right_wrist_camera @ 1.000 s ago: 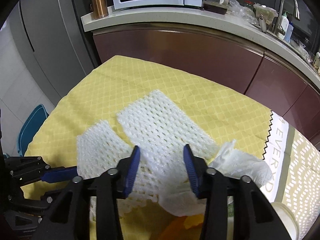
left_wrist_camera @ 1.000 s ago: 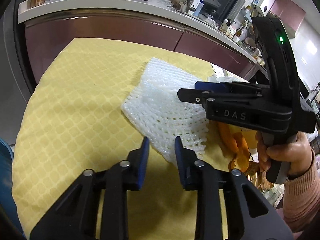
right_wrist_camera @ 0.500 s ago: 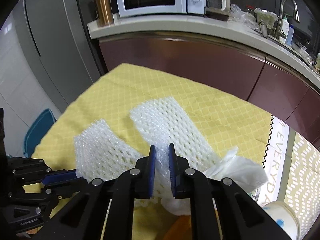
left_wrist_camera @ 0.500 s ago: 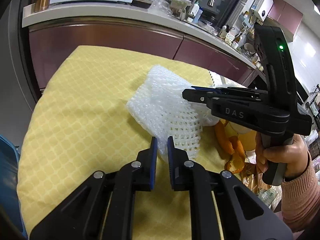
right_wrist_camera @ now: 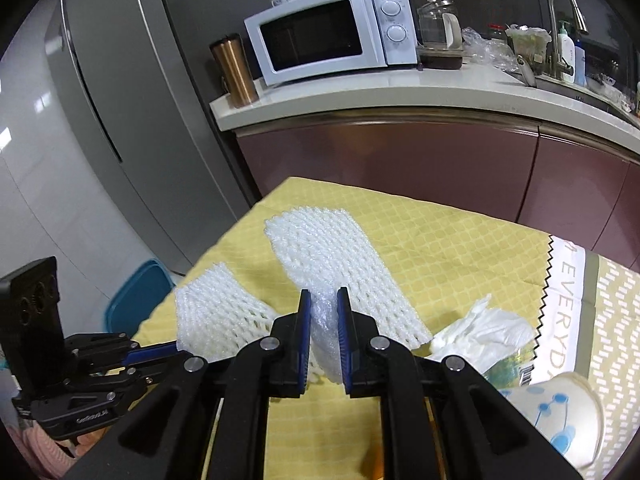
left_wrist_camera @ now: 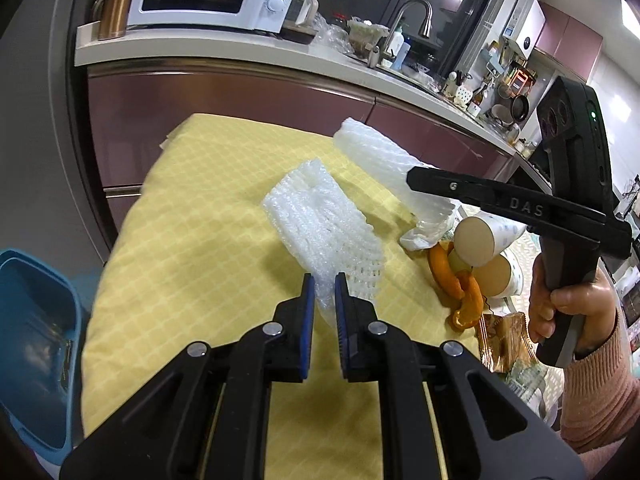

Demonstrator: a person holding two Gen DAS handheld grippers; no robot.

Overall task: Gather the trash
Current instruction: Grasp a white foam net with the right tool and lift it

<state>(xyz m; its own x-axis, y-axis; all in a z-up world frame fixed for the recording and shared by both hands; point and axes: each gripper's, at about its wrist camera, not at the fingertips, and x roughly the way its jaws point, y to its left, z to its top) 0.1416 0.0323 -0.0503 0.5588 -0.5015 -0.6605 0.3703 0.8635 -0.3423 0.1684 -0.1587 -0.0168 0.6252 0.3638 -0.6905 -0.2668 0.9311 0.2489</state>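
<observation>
The yellow checked tablecloth [left_wrist_camera: 192, 248] lies under both tools. The left gripper [left_wrist_camera: 322, 280] pinches one white foam net sleeve [left_wrist_camera: 320, 220], the right gripper [right_wrist_camera: 323, 298] clamps another [right_wrist_camera: 332, 256]. Each should lift slowly, grips firm, toward the blue bin [left_wrist_camera: 28, 320] left of them.

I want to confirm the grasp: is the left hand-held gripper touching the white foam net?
Touching. The left wrist view shows the left hand-held gripper with both blue pads pressed on the bunched end of the foam net.

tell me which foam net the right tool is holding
The longer foam net, farther from the blue bin. The right tool is shut on its near end; the left tool holds the shorter net.
</observation>
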